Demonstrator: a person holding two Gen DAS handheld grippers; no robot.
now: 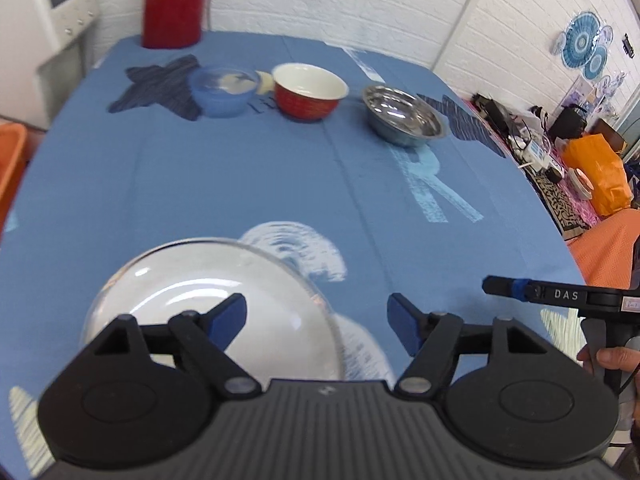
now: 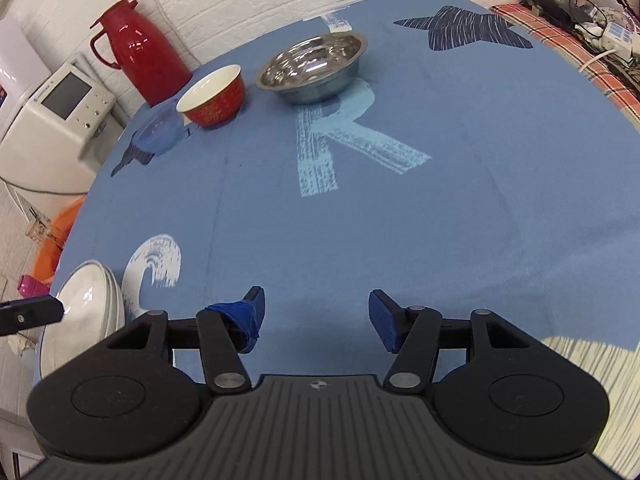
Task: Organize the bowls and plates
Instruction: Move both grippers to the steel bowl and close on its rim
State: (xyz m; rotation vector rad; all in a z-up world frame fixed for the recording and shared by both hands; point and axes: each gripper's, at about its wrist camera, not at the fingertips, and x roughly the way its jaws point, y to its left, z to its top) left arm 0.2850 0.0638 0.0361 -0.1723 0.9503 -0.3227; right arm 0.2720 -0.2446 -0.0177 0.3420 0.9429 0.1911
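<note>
From the left wrist, the left tongs (image 1: 317,320) stand spread wide and empty, one finger over a clear glass plate (image 1: 212,304) on the blue surface (image 1: 280,184). Beyond the plate sit a blue bowl (image 1: 224,90), a red bowl (image 1: 309,91) and a steel bowl (image 1: 404,115) in a row.

From the right wrist, the right tongs (image 2: 316,312) gape apart, holding nothing. The steel bowl (image 2: 313,68) lies far ahead; stacked white plates (image 2: 86,320) lie left of it, nearer the camera.
</note>
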